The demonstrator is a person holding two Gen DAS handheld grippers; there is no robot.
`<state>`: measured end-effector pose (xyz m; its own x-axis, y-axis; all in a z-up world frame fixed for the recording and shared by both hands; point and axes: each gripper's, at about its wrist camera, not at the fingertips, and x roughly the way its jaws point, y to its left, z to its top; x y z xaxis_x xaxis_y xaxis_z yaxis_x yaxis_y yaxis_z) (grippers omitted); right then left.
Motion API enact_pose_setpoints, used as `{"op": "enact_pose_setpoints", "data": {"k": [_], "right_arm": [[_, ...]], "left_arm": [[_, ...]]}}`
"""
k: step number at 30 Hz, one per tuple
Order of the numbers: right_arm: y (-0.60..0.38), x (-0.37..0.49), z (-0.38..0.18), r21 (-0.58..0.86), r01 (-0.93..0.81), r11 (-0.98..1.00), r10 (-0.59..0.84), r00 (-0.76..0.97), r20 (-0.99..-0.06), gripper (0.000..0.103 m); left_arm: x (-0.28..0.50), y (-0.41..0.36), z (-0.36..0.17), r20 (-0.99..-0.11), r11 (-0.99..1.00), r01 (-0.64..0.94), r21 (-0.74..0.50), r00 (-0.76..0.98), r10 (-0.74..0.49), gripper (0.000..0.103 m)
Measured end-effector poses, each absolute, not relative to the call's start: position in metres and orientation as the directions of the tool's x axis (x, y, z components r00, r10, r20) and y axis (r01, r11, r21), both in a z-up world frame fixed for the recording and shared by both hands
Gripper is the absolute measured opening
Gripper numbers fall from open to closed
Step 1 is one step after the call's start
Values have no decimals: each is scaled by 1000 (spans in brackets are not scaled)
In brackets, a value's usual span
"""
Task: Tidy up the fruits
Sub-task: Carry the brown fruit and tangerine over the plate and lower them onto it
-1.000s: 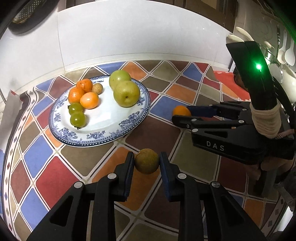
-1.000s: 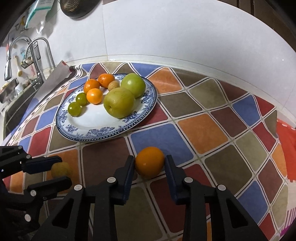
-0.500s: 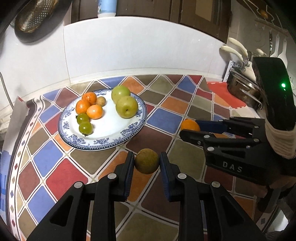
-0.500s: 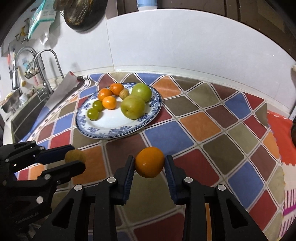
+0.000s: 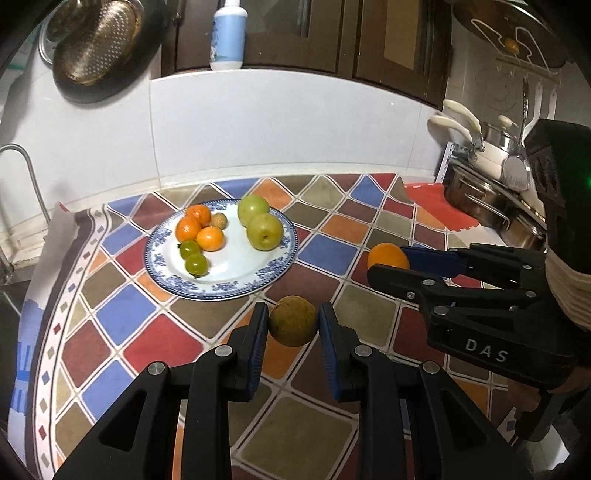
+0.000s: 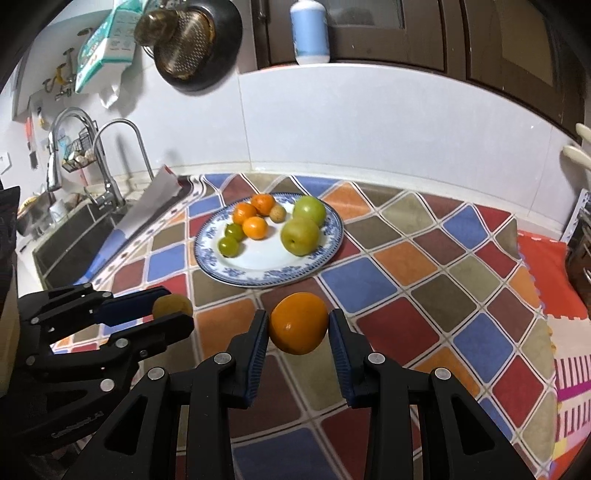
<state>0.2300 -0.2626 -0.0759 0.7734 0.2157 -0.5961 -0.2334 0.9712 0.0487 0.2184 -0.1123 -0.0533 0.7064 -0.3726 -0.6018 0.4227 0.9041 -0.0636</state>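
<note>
Over that last second I had lifted both fruits off the tabletop [image 5: 122, 317]: the left gripper [image 5: 293, 325] clamped on the brown fruit [image 5: 293, 320], the right gripper [image 6: 298, 326] on the orange [image 6: 298, 322], both short of the plate [image 6: 236, 271]. Apples [image 6: 300, 235] and tangerines [image 6: 255, 227] crowded its far half; the near half lay bare.

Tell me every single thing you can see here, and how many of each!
plate: 1, white with blue rim, on the mat
green apples: 2, plate's right side
small oranges: 3, plate's far left
green tomatoes: 2, plate's left front
tiny tan fruit: 1, beside the oranges
checkered mat: 1, many colours, on the counter
bottle: 1, blue, on the ledge
colander: 1, metal, on the wall
faucets: 2, silver, by the sink
left claw: holds a brown fruit
right claw: holds a big orange
</note>
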Motion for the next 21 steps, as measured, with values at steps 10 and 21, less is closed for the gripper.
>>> {"op": "enact_pose_setpoints", "data": {"k": [10, 21], "right_arm": [[-233, 211, -58, 53, -227, 972, 218, 806, -550, 34], [-196, 206, -44, 62, -213, 975, 215, 838, -502, 34]], "left_arm": [[208, -78, -34, -559, 911, 411, -27, 750, -355, 28], [214, -43, -17, -529, 907, 421, -2, 769, -359, 28]]}}
